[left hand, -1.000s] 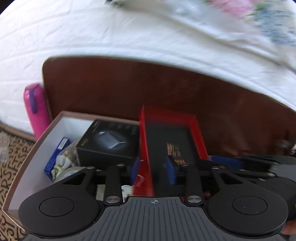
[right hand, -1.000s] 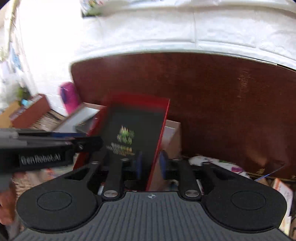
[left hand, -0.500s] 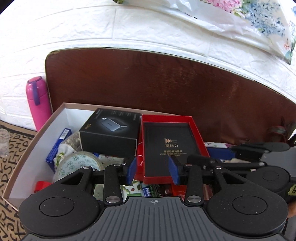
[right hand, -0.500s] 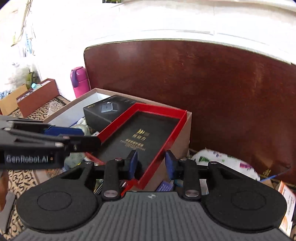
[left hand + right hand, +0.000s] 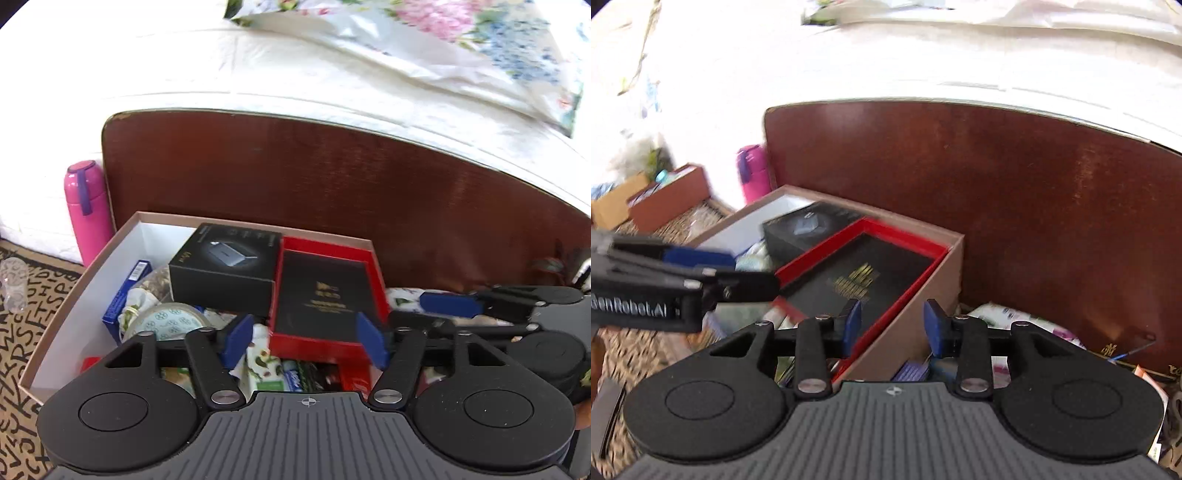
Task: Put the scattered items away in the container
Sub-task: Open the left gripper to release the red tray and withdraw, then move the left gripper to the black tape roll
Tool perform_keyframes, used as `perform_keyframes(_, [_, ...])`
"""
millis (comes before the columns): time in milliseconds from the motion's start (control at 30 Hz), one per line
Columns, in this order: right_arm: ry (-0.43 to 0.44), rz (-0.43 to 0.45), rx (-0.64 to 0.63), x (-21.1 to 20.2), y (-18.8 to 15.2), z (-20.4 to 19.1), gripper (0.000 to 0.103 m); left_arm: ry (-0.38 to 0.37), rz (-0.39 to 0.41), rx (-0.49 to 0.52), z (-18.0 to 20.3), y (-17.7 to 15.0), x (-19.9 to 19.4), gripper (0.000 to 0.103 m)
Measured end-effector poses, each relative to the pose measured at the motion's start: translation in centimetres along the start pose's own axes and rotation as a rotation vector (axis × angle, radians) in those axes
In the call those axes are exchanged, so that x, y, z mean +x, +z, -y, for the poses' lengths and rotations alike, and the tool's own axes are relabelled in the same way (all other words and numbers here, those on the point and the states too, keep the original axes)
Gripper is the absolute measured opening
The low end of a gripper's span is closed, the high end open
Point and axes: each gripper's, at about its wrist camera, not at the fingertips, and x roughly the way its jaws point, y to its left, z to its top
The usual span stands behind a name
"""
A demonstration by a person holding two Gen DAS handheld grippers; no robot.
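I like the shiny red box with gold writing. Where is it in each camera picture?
Left wrist view: the red box lies middle-right in the cardboard container, just beyond the open left gripper.
Right wrist view: the same box sits center-left, along the container's right wall.
Shared landmark: the pink bottle beside the brown headboard.

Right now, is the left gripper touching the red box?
Apart. The left wrist view shows the left gripper open, both blue pads clear of the red box, which lies in the container.
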Motion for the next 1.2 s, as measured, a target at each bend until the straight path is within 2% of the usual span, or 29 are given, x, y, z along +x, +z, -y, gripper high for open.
perform_keyframes(100, [-0.020,0.007,-0.083,-0.2,-0.8,-1.3,0.044,-0.055,-0.020,0.002,0.6,-0.5,0.1,0.077])
perform_keyframes(167, [-0.053,0.012,-0.112,0.0,-1.1,-1.6,0.051,-0.055,-0.030,0.003,0.9,-0.6,0.8,0.077])
perform_keyframes(300, [0.000,0.002,-0.069,-0.5,-1.0,-1.3,0.052,-0.097,-0.035,-0.057,0.3,-0.5,2.0,0.077])
perform_keyframes(333, [0.004,0.004,-0.090,-0.6,-1.2,-1.4,0.055,-0.101,-0.035,-0.064,0.2,-0.5,2.1,0.078])
perform_keyframes(367, [-0.001,0.003,-0.120,-0.6,-1.3,-1.5,0.058,-0.105,-0.035,-0.070,0.2,-0.5,2.4,0.078])
perform_keyframes(433, [-0.062,-0.009,-0.170,0.2,-1.6,-1.9,0.058,-0.101,-0.034,-0.081,0.2,-0.3,3.1,0.078])
perform_keyframes(467, [-0.097,-0.012,-0.165,0.6,-1.6,-1.8,0.059,-0.096,-0.037,-0.084,0.1,-0.2,3.5,0.078])
perform_keyframes(600, [-0.066,-0.031,-0.036,1.9,-1.0,-0.3,0.061,-0.070,-0.065,-0.122,-0.3,-0.1,5.2,0.079])
perform_keyframes(700, [-0.049,-0.034,-0.071,1.4,-1.4,-0.7,0.064,-0.080,-0.078,-0.134,-0.6,-0.5,5.1,0.080])
perform_keyframes(767, [-0.026,-0.021,-0.090,0.4,-1.6,-0.9,0.072,-0.078,-0.071,-0.126,-0.3,-0.8,4.3,0.082])
perform_keyframes(800, [-0.019,-0.011,-0.093,-0.4,-1.6,-0.9,0.075,-0.078,-0.059,-0.118,0.0,-1.0,3.5,0.087])
perform_keyframes(833, [-0.014,-0.001,-0.094,-1.3,-1.8,-1.0,0.083,-0.076,-0.047,-0.110,0.3,-1.3,2.7,0.090])
perform_keyframes(867, [-0.007,0.010,-0.095,-2.2,-1.9,-1.0,0.091,-0.069,-0.035,-0.105,0.8,-1.6,1.7,0.099])
perform_keyframes(933, [0.020,0.034,-0.100,-4.6,-2.3,-1.0,0.100,-0.045,-0.006,-0.106,1.7,-2.5,-0.5,0.103])
perform_keyframes(1067, [0.043,0.057,-0.127,-9.1,-3.9,-0.8,0.102,-0.037,0.028,-0.066,4.1,-4.8,-4.1,0.103])
perform_keyframes(1200, [-0.018,0.104,-0.137,-13.6,-7.5,0.0,0.102,-0.070,0.014,-0.061,6.4,-8.6,-5.9,0.103])
